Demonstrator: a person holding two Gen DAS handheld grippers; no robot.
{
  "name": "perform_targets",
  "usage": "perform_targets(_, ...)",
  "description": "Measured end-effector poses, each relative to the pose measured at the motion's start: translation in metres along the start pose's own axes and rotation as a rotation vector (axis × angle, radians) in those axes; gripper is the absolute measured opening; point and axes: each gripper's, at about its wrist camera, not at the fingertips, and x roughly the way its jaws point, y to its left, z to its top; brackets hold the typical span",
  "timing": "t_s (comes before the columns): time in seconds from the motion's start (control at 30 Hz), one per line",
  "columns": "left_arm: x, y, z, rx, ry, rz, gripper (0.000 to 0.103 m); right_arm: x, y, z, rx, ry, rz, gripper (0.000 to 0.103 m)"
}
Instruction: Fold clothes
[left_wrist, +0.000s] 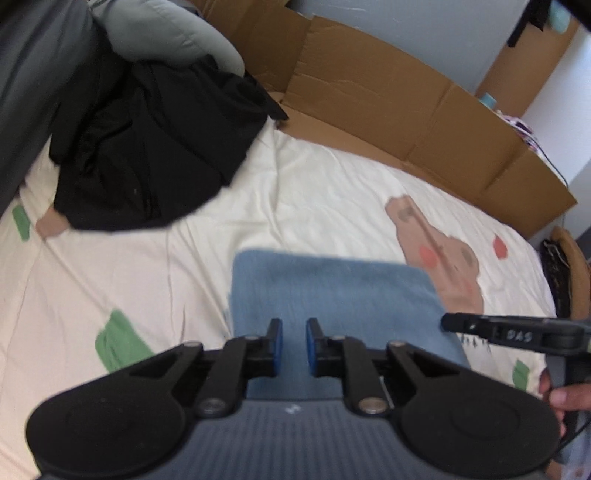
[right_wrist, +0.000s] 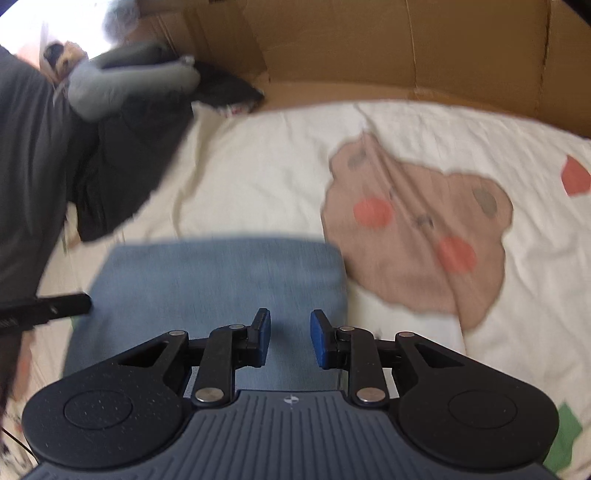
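Denim, a folded blue garment (left_wrist: 332, 291), lies flat on the cream bed sheet (left_wrist: 295, 192), beside the sheet's printed bear face (right_wrist: 417, 229). Left tongs (left_wrist: 294, 343) and right tongs (right_wrist: 290, 338) both hover over it, jaws slightly parted, gripping nothing. Black clothes (left_wrist: 147, 147) sit piled well apart, near the cardboard (left_wrist: 388, 99).

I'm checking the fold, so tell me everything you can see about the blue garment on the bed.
The blue garment looks like soft, slightly fuzzy light-blue fabric, folded into a flat, roughly rectangular shape with rounded corners. It lies on the cream printed bedsheet, beside the bear print. Both grippers are over its near edge with jaws open, holding nothing.
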Motion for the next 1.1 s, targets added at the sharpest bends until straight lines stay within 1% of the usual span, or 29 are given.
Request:
perform_targets(0.07, 0.002, 0.001, -0.009, -0.005, 0.017, -0.006, 0.014, 0.0, 0.001, -0.012, 0.006, 0.005, -0.008, 0.027)
perform_targets(0.17, 0.008, 0.003, -0.015, 0.011, 0.022, -0.001, 0.013, 0.003, 0.007, -0.019, -0.012, 0.014, -0.009, 0.027)
perform_targets(0.3, 0.015, 0.006, -0.02, 0.04, 0.035, 0.012, 0.006, 0.015, 0.013, -0.029, -0.02, 0.023, -0.015, 0.027)
perform_targets(0.4, 0.021, 0.008, -0.023, 0.062, 0.045, 0.022, 0.004, 0.018, 0.013, -0.031, 0.02, 0.012, -0.03, 0.029)
perform_targets(0.5, 0.017, 0.007, -0.023, 0.082, 0.053, 0.026, 0.003, 0.009, 0.019, -0.028, -0.005, 0.015, -0.04, 0.03)
perform_targets(0.57, 0.008, 0.006, -0.025, 0.077, 0.056, 0.02, 0.003, -0.003, 0.022, -0.03, -0.035, 0.013, -0.04, 0.029)
perform_targets(0.73, -0.011, 0.005, -0.04, 0.051, 0.067, -0.023, 0.004, -0.024, 0.024, -0.045, -0.072, 0.037, -0.06, 0.029)
perform_targets(0.87, -0.016, 0.002, -0.051, 0.027, 0.102, -0.022, 0.004, -0.031, 0.027, -0.06, -0.108, 0.064, -0.068, 0.029)
perform_targets(1.0, -0.014, 0.0, -0.059, 0.043, 0.113, 0.011, 0.005, -0.027, 0.031, -0.069, -0.102, 0.079, -0.09, 0.029)
perform_targets(1.03, -0.011, 0.001, -0.06, 0.044, 0.116, 0.018, 0.003, -0.025, 0.031, -0.071, -0.094, 0.084, -0.093, 0.029)
perform_targets(1.1, -0.006, 0.003, -0.062, 0.044, 0.123, 0.032, 0.003, -0.019, 0.03, -0.073, -0.081, 0.093, -0.095, 0.029)
